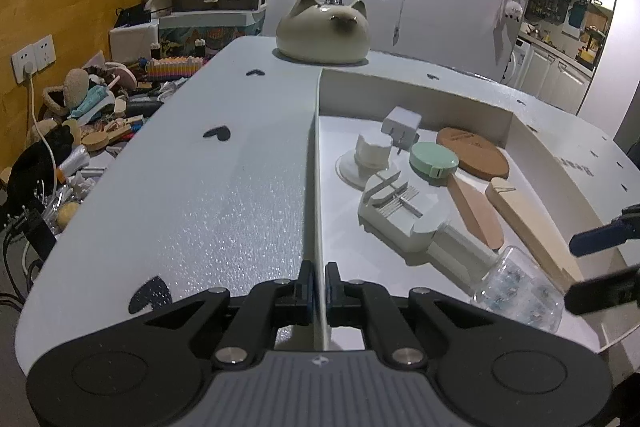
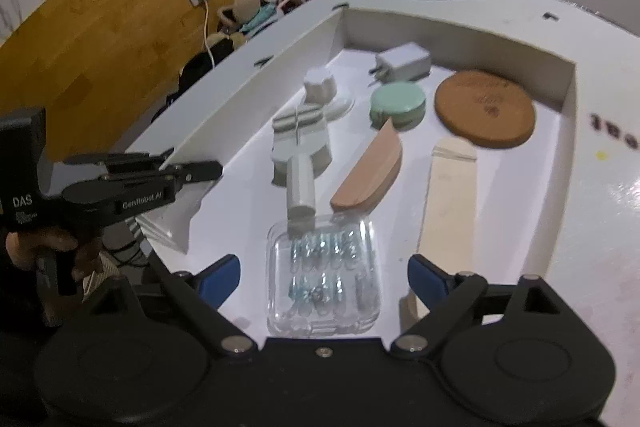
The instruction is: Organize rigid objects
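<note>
The right gripper (image 2: 324,277) hangs wide open, empty, directly above the clear plastic case (image 2: 323,273). The left gripper (image 1: 319,285) pinches the white tray's (image 1: 316,187) wall beside it.

The left hand-held gripper (image 2: 192,169) reads "DAS" on its body and "GenRobot.AI" on its arm.

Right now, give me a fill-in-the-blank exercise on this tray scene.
The left hand-held gripper is shut on the white tray's ____ wall.
The right hand-held gripper stands ____ around the clear plastic case.
The round mint-green box lies beside the round ____ coaster.

Missing words: side; open; cork
</note>
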A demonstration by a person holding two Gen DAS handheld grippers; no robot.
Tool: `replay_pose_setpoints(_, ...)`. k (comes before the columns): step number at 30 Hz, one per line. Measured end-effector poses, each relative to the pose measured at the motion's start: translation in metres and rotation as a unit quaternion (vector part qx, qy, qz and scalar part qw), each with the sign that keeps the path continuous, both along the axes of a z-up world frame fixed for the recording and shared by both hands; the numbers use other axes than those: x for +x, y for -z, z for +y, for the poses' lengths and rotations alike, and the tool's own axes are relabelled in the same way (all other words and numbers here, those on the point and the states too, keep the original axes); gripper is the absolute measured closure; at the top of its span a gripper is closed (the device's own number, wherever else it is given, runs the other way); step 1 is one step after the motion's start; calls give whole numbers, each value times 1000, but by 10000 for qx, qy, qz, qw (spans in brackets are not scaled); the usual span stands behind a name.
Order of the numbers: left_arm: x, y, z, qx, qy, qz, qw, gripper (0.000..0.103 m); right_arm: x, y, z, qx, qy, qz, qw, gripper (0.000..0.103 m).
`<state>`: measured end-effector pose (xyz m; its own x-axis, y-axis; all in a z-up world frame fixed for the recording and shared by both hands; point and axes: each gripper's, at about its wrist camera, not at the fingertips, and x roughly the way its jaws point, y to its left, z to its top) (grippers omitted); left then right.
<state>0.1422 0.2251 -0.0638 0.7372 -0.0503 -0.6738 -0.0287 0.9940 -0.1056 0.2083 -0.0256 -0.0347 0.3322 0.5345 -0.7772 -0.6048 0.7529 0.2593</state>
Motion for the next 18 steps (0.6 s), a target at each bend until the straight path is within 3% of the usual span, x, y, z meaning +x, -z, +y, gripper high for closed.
replay_pose_setpoints(4,-4,-11,2,-74,-65,-101,9999,92,-4,-11,-9,114,142,-244,9995,11)
replay_pose_setpoints(6,-5,-17,2,-88,-143,-119,9998,77,-6,-15,-14,228,197,-333,9990,10)
replay_pose_setpoints(18,-18,-64,-23,118,14,-855,9963,42,-20,-37,-46,705,959,-1002,9878,7)
